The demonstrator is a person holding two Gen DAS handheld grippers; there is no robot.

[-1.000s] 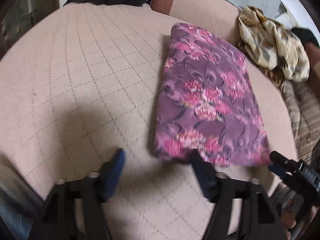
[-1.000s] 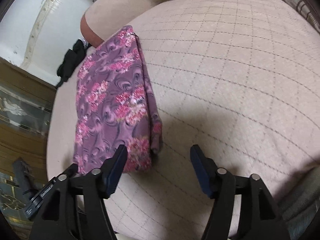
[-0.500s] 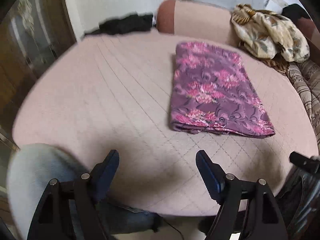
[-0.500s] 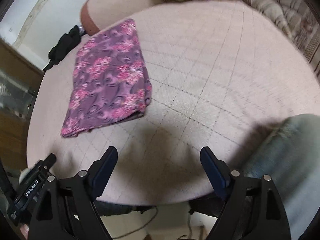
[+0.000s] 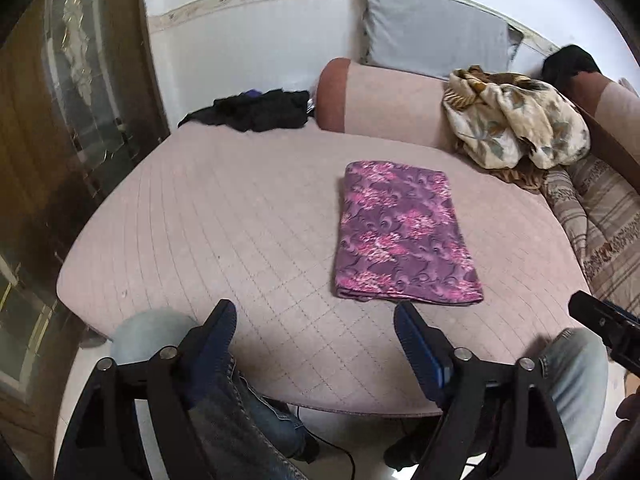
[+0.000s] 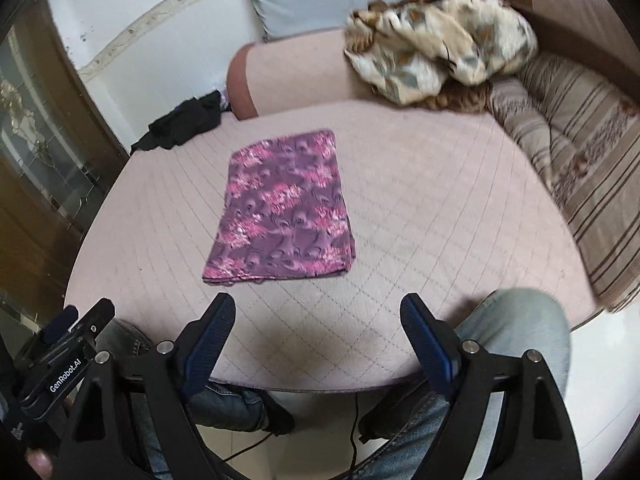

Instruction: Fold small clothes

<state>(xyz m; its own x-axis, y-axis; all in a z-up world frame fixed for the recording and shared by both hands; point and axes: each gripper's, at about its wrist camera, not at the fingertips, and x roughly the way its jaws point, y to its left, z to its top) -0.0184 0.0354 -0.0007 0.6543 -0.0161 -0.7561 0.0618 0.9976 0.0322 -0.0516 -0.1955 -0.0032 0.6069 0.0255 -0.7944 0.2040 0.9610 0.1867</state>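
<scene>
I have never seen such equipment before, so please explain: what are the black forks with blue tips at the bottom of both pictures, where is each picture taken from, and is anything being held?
There is no robot here. A person holds a hand tool in each hand, and each tool has two fingers with blue pads and a wide-angle camera that looks forward along them. One picture comes from the left gripper, the other from the right gripper. That is why the same scene appears twice from slightly different sides.

On the pink quilted cushion lies a purple flowered cloth, folded into a neat rectangle. Behind it are a black garment, a crumpled beige flowered cloth and a grey pillow.

Nothing is held. Both pairs of fingers stand wide open, above the cushion's near edge, apart from the cloth. The jeans below are the person's legs.
</scene>
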